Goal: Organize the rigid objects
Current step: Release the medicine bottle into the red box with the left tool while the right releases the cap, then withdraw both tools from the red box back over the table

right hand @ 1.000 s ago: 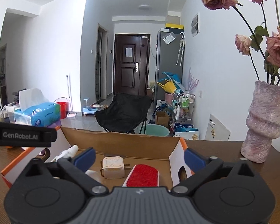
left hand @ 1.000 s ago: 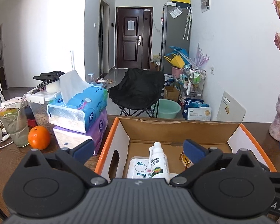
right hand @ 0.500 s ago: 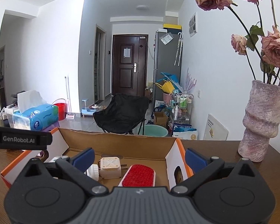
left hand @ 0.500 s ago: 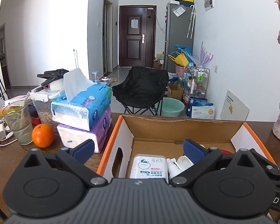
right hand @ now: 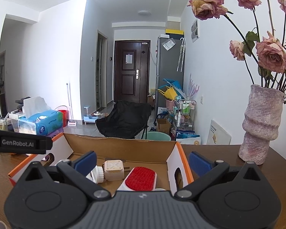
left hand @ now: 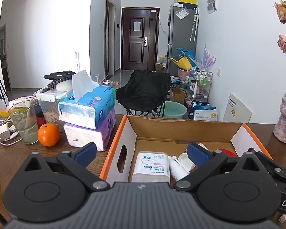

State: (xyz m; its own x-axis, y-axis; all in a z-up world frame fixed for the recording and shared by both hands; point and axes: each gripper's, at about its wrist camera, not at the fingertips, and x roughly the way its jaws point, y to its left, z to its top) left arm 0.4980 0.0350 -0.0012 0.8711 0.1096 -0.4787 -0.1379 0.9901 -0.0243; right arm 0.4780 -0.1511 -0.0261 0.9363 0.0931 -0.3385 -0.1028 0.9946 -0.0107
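Note:
An open cardboard box with orange rims (left hand: 122, 131) (right hand: 183, 152) stands on the brown table. In it lie a white wipes pack (left hand: 151, 165), a white spray bottle (left hand: 176, 168), a white lid (left hand: 185, 159), a beige square plug (right hand: 114, 168) and a red-topped brush (right hand: 140, 177). My left gripper (left hand: 141, 152) is open and empty above the box's near left side. My right gripper (right hand: 142, 161) is open and empty above the box's near right side.
Left of the box stand two stacked tissue packs (left hand: 87, 118), an orange (left hand: 48, 135), a glass with a straw (left hand: 23, 122), a food container (left hand: 49, 103) and a charger (left hand: 2, 133). A pink vase with dried roses (right hand: 261, 124) stands at the right.
The spray bottle stood upright between my left fingers a second ago; it now lies in the box beside the wipes pack. Both grippers have drawn back and up a little.

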